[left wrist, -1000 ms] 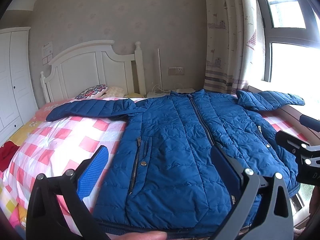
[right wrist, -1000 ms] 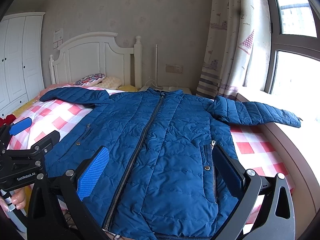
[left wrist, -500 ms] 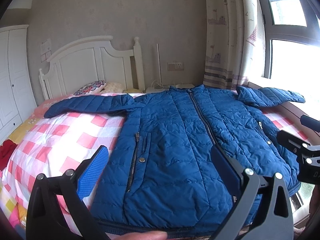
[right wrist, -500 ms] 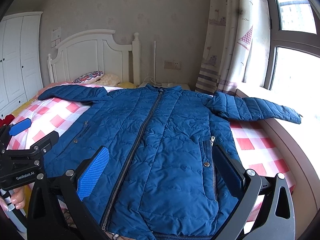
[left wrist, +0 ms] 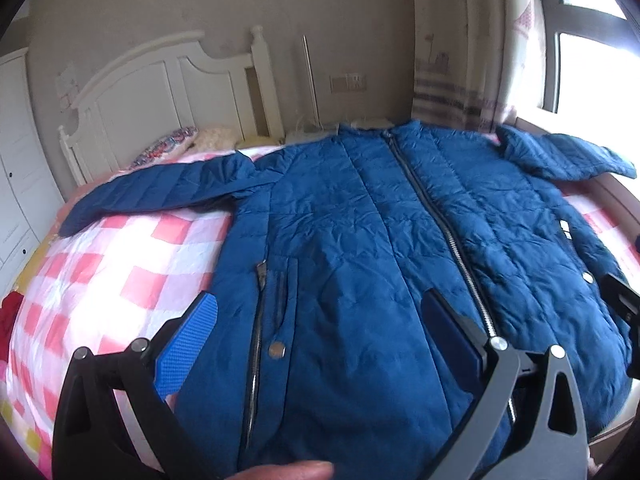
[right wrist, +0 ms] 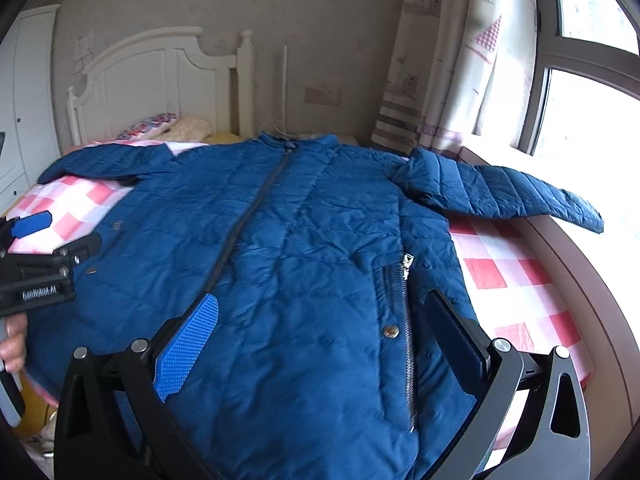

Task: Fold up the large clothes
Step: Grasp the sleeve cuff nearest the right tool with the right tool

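A blue quilted jacket [left wrist: 360,240] lies front up and zipped on the bed, collar toward the headboard, both sleeves spread out sideways. It also shows in the right wrist view [right wrist: 312,240]. My left gripper [left wrist: 320,320] is open and empty, hovering over the jacket's lower left half near the pocket zip. My right gripper [right wrist: 324,320] is open and empty over the lower right half near the other pocket. The left gripper also shows at the left edge of the right wrist view [right wrist: 36,256].
The bed has a pink and white checked cover [left wrist: 120,264] and a white headboard [left wrist: 168,80]. Pillows [left wrist: 168,144] lie at the head. A white wardrobe [left wrist: 16,152] stands left. A window sill [right wrist: 580,280] and curtain [right wrist: 440,80] run along the right.
Both grippers have moved forward and lower over the jacket, which now fills more of each view. The jaws stay open. The jacket has not moved.
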### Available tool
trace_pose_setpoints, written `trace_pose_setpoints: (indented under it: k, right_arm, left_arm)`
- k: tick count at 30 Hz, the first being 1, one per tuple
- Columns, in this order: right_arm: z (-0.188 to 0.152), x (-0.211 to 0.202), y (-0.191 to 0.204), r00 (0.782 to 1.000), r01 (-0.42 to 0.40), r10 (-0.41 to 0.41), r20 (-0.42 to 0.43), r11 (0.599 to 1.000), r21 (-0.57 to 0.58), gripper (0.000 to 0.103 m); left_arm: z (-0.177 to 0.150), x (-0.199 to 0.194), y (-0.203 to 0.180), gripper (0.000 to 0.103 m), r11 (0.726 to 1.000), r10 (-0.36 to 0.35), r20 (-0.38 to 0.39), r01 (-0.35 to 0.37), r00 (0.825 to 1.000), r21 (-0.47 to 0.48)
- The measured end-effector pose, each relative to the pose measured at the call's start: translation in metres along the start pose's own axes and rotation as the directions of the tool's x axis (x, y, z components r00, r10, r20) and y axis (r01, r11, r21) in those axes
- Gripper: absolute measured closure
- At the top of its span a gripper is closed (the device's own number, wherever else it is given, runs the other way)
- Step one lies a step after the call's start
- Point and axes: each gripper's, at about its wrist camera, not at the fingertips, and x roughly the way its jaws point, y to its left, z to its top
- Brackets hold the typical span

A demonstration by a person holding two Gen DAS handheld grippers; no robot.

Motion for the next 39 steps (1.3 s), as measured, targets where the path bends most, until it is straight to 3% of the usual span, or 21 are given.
trace_pose_setpoints:
  k: [3,8,13,18,23,26,31,33,35,36,37,38,39]
  right_arm:
    - [0.007,0.023,-0.008,0.999,0.021,-0.021,-0.036,1.0,-0.007,0.004]
    - [0.023,0.074,-0.031,0.99,0.063,-0.064,-0.128,0.998,-0.014,0.004]
    - [0.041,0.107,-0.059,0.982,0.094,-0.091,-0.166,0.996,0.01,0.004]
    - [0.064,0.145,-0.119,0.969,0.13,-0.098,-0.228,0.982,0.134,0.004]
    - [0.084,0.173,-0.198,0.973,0.169,-0.089,-0.214,0.906,0.389,0.004]
    - [0.087,0.196,-0.236,0.975,0.179,-0.079,-0.209,0.837,0.517,0.004]
    - [0.087,0.231,-0.278,0.953,0.288,-0.149,-0.264,0.714,0.639,0.004]
    - [0.089,0.234,-0.285,0.954,0.294,-0.166,-0.251,0.695,0.656,0.013]
    - [0.098,0.233,-0.286,0.958,0.287,-0.199,-0.208,0.702,0.652,0.039]
    - [0.102,0.231,-0.285,0.962,0.271,-0.205,-0.178,0.708,0.652,0.048]
    - [0.106,0.227,-0.285,0.969,0.242,-0.21,-0.128,0.716,0.654,0.064]
    - [0.112,0.221,-0.28,0.974,0.215,-0.212,-0.084,0.728,0.651,0.072]
    - [0.119,0.215,-0.273,0.978,0.188,-0.205,-0.047,0.747,0.638,0.074]
  left_arm:
    - [0.019,0.04,-0.002,0.002,1.0,-0.001,-0.061,0.002,0.998,0.014]
    - [0.048,0.121,-0.007,0.002,0.999,0.009,-0.198,-0.002,0.98,0.039]
    - [0.073,0.181,-0.002,0.002,0.999,0.03,-0.236,-0.02,0.971,0.045]
    - [0.079,0.211,0.009,0.002,0.999,-0.027,-0.26,0.022,0.965,-0.024]
    - [0.074,0.216,0.019,0.002,0.992,-0.104,-0.248,0.082,0.963,-0.096]
    - [0.073,0.215,0.018,0.002,0.993,-0.095,-0.247,0.076,0.964,-0.087]
    - [0.071,0.214,0.016,0.002,0.993,-0.095,-0.245,0.076,0.965,-0.087]
    - [0.07,0.213,0.016,0.002,0.993,-0.098,-0.243,0.079,0.965,-0.089]
    - [0.07,0.213,0.017,0.002,0.993,-0.097,-0.243,0.077,0.965,-0.088]
    - [0.07,0.213,0.017,0.002,0.993,-0.097,-0.243,0.078,0.965,-0.088]
    - [0.07,0.213,0.017,0.002,0.993,-0.097,-0.243,0.078,0.965,-0.088]
    - [0.07,0.213,0.017,0.002,0.993,-0.098,-0.243,0.078,0.965,-0.089]
    - [0.07,0.213,0.017,0.002,0.993,-0.098,-0.243,0.079,0.965,-0.089]
